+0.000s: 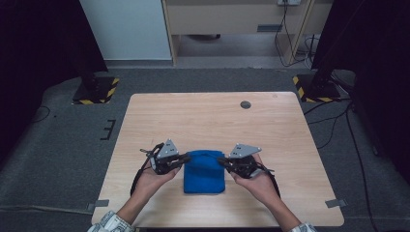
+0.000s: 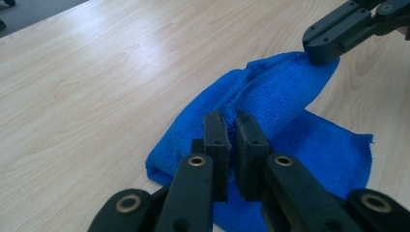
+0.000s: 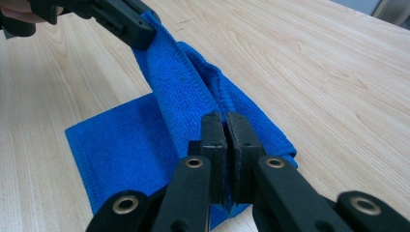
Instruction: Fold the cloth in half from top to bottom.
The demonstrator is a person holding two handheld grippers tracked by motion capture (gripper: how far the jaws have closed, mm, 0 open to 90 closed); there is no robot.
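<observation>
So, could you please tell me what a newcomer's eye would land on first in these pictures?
First the bright blue cloth, partly folded near the front edge of the pale wooden table. Next the two black grippers pinching its far edge from either side: the left gripper and the right gripper, both shut on the cloth and lifting that edge into a ridge. A small dark round cap sits near the table's far edge.

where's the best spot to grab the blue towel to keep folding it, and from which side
Judging by its pose, at the two far corners of the blue towel, one from each side. The left claw and right claw are shut there on the raised edge, while the near part lies flat on the table.
</observation>
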